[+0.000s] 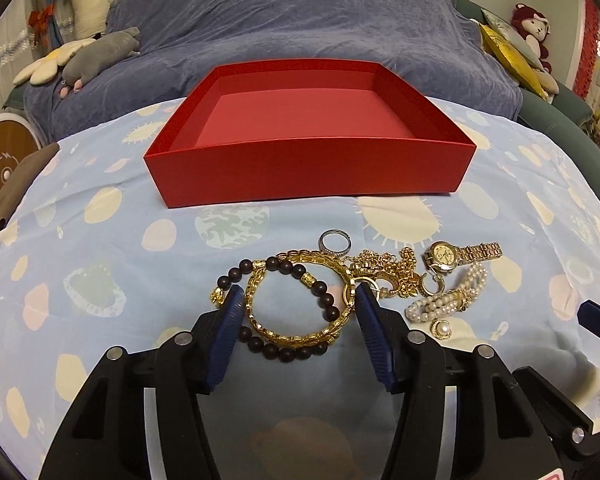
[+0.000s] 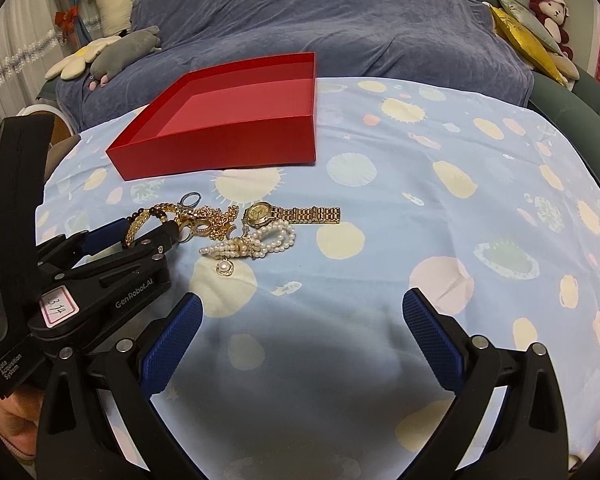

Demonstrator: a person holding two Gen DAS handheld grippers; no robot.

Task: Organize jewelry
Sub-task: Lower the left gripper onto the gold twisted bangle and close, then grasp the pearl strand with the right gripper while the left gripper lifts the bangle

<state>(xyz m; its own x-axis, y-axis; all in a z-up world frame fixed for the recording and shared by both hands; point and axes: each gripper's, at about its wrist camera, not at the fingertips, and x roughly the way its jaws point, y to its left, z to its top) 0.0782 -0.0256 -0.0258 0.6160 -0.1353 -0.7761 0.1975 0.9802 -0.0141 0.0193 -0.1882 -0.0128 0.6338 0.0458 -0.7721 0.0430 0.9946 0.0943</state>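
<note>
Left tool (image 1: 296, 300) half open, straddling gold bangle (image 1: 300, 300) near the surface's (image 1: 100, 240) front; pads not visibly pressing. Right tool (image 2: 302, 320) wide, empty. We judge bangle stiff, slick: pinch across its rim. Red box (image 1: 300, 176) sits farther back.

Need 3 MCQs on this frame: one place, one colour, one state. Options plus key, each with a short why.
1. Where does the jewelry pile lie?
A in the box
B on the cloth in front of the box
C on the sofa

2. Colour of the box?
A red
B green
C white

3. State of the right gripper?
A shut on the watch
B open, nothing between the jaws
C shut on the pearls

Key: 1 B, the pile sits on the patterned cloth short of the box. 2 A, walls and floor are red. 3 B, the jaws stand wide apart over bare cloth.
</note>
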